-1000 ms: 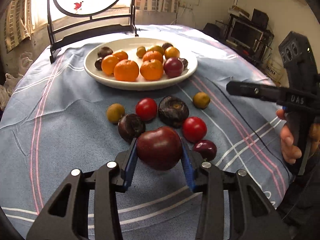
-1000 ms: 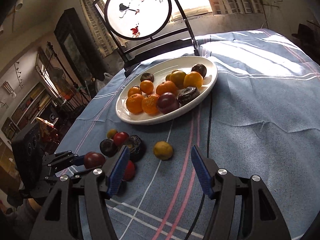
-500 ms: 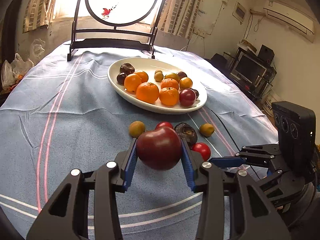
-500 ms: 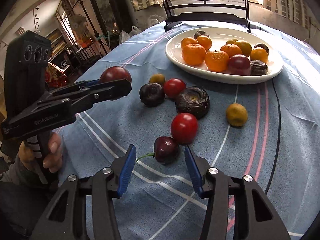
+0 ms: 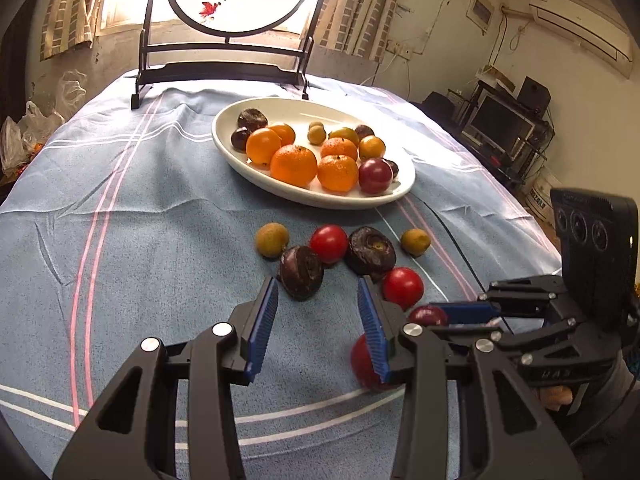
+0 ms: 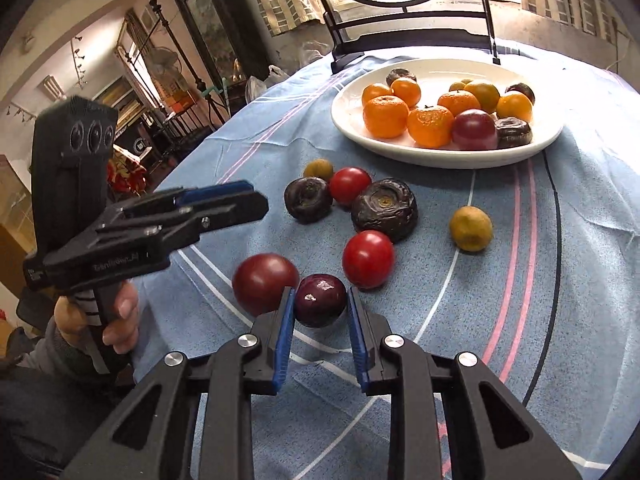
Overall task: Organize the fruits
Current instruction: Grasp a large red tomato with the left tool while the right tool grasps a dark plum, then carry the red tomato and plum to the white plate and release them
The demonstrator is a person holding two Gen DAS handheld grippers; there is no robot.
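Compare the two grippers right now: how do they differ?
The left gripper has wide-open jaws with nothing between them; the right gripper has narrower jaws set around a dark cherry. The left one is lifted above the cloth; the right sits low at fruit level. Both have blue pads.

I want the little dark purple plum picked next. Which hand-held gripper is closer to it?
Right. The right hand-held gripper has the little dark purple plum between its open fingers; the left hand-held gripper is off to the plum's side, empty.

Loose fruit crowds the tablecloth (image 5: 132, 208) just in front of the white plate (image 5: 404, 184). Left of the plate, bare cloth gives open passage. Behind the plate, a black stand (image 5: 224, 68) blocks the way.
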